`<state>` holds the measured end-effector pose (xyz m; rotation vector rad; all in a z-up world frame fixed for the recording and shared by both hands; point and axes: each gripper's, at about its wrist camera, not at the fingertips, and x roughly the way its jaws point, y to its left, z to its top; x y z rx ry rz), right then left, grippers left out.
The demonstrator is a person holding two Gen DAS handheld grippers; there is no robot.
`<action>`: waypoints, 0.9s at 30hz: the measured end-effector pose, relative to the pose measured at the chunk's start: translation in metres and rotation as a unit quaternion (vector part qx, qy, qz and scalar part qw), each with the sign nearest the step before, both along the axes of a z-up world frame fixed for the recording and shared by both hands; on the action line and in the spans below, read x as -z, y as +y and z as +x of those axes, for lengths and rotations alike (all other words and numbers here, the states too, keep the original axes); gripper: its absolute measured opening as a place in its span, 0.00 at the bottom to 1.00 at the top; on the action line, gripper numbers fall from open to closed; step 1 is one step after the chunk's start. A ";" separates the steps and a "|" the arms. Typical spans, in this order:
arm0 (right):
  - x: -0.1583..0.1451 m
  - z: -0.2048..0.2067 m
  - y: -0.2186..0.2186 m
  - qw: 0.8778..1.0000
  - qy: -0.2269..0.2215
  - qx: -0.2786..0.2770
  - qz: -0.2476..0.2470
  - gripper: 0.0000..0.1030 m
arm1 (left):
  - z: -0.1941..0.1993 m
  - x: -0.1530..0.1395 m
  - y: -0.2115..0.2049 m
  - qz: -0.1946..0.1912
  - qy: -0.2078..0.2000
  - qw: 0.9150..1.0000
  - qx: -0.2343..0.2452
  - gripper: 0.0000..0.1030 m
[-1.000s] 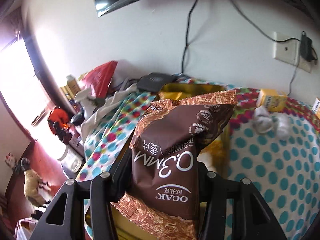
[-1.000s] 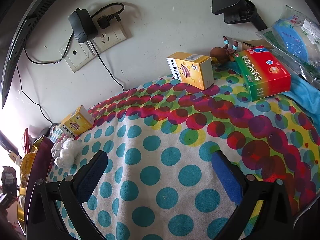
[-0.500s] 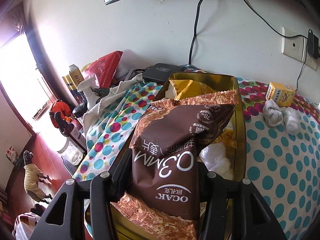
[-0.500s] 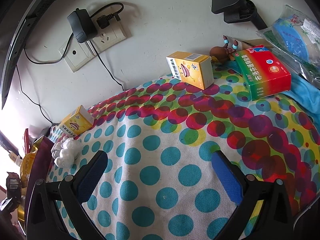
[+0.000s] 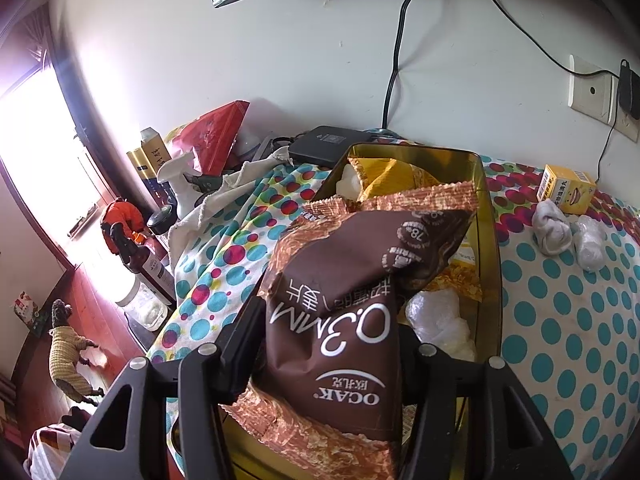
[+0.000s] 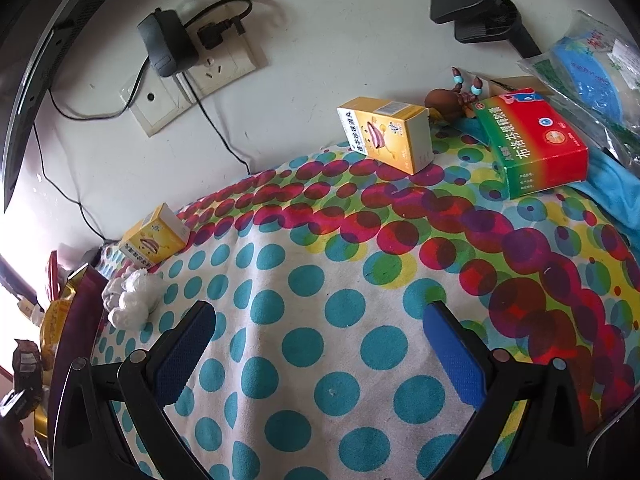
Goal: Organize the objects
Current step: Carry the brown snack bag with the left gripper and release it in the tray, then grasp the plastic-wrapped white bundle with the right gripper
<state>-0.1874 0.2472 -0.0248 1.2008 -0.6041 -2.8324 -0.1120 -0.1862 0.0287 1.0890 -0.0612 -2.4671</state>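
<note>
We are clamping the brown OCAK snack bag point(image 5: 340, 320) in our left gripper point(image 5: 328, 344), hanging it over the gold tin point(image 5: 490, 248) to drop it in; since earlier, more of the tin is showing. Our right gripper point(image 6: 320, 344) is hovering, fingers apart, above the dotted cloth point(image 6: 320, 280).

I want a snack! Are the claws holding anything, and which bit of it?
The left claw grips the brown snack bag by its lower half, above the bottom seal, over the gold tin. The right claw is open and holds nothing.
</note>
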 end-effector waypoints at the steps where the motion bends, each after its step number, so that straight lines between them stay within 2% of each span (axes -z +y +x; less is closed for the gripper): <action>1: 0.000 -0.001 -0.002 1.000 -0.004 -0.004 0.004 1.00 | 0.001 0.001 0.000 0.001 0.001 1.000 0.003 0.56; 2: 0.001 -0.002 -0.004 1.000 -0.009 -0.007 0.009 1.00 | 0.001 0.001 0.000 0.002 0.002 1.000 0.007 0.59; 4: 0.000 -0.003 -0.012 0.999 -0.017 -0.014 0.034 1.00 | 0.003 0.004 -0.002 0.023 0.007 1.000 0.019 0.87; 5: -0.003 -0.003 -0.019 0.998 -0.017 -0.020 0.056 1.00 | 0.005 0.006 -0.004 0.038 0.010 0.999 0.023 0.89; 8: -0.007 -0.004 -0.041 0.993 -0.014 -0.047 0.108 1.00 | 0.017 0.007 -0.004 0.052 0.027 0.998 0.030 0.89; 11: -0.008 -0.005 -0.071 0.986 -0.020 -0.085 0.143 1.00 | 0.040 -0.003 0.000 0.068 0.064 0.994 0.051 0.89; 14: -0.014 -0.007 -0.105 0.979 -0.015 -0.106 0.172 1.00 | 0.073 -0.019 0.003 0.091 0.123 0.985 0.075 0.90; 16: -0.018 -0.010 -0.129 0.975 -0.009 -0.115 0.189 1.00 | 0.100 -0.021 0.004 0.116 0.153 0.977 0.089 0.94; 18: -0.020 -0.016 -0.156 0.970 -0.005 -0.128 0.208 1.00 | 0.126 -0.015 0.008 0.130 0.161 0.973 0.101 0.99; 22: -0.020 -0.027 -0.191 0.965 0.010 -0.139 0.221 1.00 | 0.168 0.008 0.018 0.153 0.158 0.971 0.098 1.00; 25: -0.010 -0.042 -0.208 0.967 -0.010 -0.138 0.214 0.99 | 0.187 0.024 0.023 0.173 0.155 0.967 0.106 1.00; 27: -0.004 -0.050 -0.213 0.972 -0.023 -0.139 0.191 0.98 | 0.185 0.029 0.028 0.177 0.144 0.967 0.117 1.00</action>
